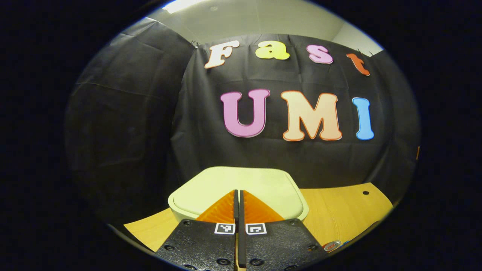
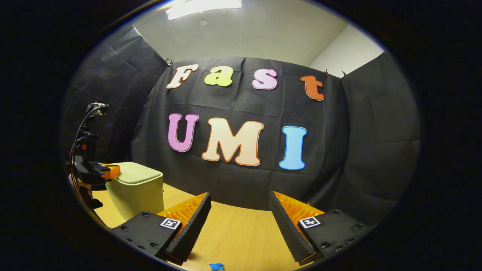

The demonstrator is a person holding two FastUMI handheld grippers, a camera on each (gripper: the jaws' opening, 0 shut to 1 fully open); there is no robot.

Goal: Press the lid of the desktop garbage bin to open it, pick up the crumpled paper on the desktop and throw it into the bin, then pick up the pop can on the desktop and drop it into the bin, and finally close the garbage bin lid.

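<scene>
In the left gripper view, we are looking along our left gripper (image 1: 239, 195), whose two fingers are pressed together with nothing between them. Their tips are sitting over the near edge of the lid (image 1: 241, 184) of the garbage bin (image 1: 177, 209), which is lying flat and closed; we cannot tell whether the tips are actually touching it. The pale bin is standing on a wooden table (image 1: 339, 214), close to the black cloth wall behind it. At the lower right edge of this view, the round top of a pop can (image 1: 332, 245) is just peeking in, near the table's front.

In the right gripper view, we are holding our right gripper (image 2: 239, 210) above the bare table (image 2: 233, 233), its jaws standing wide apart and holding nothing. Far off to the left, the garbage bin (image 2: 137, 188) is standing with its lid (image 2: 135, 171) down, and the left gripper (image 2: 107, 171) is reaching over the lid's left edge. A small blue scrap (image 2: 216, 266) is lying on the table at the bottom edge.
</scene>
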